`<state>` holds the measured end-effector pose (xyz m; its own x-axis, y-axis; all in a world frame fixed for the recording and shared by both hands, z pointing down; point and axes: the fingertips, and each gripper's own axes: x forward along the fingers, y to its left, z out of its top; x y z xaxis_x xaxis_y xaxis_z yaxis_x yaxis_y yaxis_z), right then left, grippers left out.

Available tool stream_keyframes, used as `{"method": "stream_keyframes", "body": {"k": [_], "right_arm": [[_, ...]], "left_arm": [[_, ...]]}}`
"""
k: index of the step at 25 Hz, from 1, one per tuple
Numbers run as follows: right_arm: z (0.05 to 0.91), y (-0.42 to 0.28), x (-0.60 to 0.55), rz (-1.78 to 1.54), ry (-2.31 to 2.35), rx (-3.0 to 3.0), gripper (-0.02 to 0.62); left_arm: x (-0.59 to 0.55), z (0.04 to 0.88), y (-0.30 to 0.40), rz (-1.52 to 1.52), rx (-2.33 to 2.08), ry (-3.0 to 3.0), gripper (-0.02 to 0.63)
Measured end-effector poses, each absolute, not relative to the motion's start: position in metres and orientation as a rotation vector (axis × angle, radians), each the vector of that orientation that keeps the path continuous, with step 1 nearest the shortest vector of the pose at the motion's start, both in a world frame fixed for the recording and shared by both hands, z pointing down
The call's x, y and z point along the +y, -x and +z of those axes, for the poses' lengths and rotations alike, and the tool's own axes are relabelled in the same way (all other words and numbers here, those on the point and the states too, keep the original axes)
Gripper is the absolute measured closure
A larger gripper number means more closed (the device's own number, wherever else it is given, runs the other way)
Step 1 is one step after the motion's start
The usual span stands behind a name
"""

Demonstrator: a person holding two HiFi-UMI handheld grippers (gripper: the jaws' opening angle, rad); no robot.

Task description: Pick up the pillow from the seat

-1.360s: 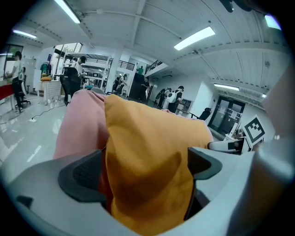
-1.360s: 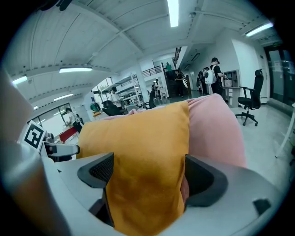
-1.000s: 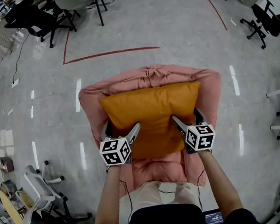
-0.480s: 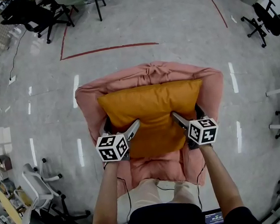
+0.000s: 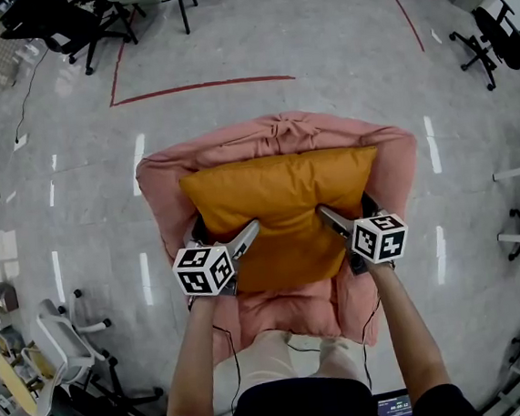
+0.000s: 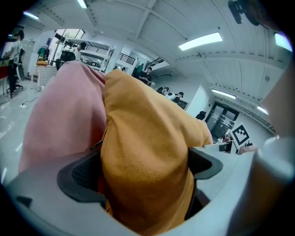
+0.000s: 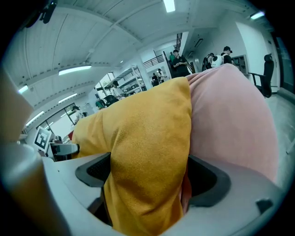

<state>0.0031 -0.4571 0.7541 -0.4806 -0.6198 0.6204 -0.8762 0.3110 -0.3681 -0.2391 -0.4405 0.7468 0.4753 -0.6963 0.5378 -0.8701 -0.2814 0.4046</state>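
- Where the pink seat (image 5: 388, 158) dips between its padded arms, the orange pillow (image 5: 282, 200) lies flat. Its far edge is against the seat's back and its near part reaches toward the seat's front.
- The left gripper (image 5: 225, 231) straddles the pillow's near left corner, by the seat's left arm. Its jaws stand wide apart and released, with orange fabric filling the gap and the pink cover just beside the outer jaw.
- The right gripper (image 5: 343, 210) straddles the near right corner, by the seat's right arm. Its jaws have just been opening and stand wide, not clamped, with the pillow between them and pink cover beside the outer jaw.
- The person stands at the seat's front, both forearms (image 5: 193, 346) reaching over it.
- The seat stands on a glossy grey floor (image 5: 336, 49). A red line (image 5: 203, 89) runs across the floor beyond the seat's back, and office chairs (image 5: 51, 31) stand further beyond it, well apart.
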Motion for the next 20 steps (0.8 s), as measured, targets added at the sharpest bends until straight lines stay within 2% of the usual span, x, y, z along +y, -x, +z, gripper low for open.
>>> {"method": "stream_keyframes", "body": {"k": [10, 14, 18, 20], "right_arm": [[0.755, 0.004, -0.454, 1.008, -1.27, -2.215, 0.112], [0.751, 0.011, -0.453, 0.98, -1.249, -2.226, 0.193], [0.75, 0.015, -0.452, 0.975, -1.224, -2.24, 0.25], [0.75, 0.019, -0.448, 0.964, -1.207, -2.254, 0.322]], "left_arm": [[-0.439, 0.751, 0.234, 0.37, -1.257, -2.052, 0.037], [-0.439, 0.749, 0.229, 0.404, -1.248, -2.05, 0.132], [-0.438, 0.75, 0.225, 0.421, -1.254, -2.044, 0.172], [-0.435, 0.748, 0.223, 0.424, -1.267, -2.046, 0.209]]}}
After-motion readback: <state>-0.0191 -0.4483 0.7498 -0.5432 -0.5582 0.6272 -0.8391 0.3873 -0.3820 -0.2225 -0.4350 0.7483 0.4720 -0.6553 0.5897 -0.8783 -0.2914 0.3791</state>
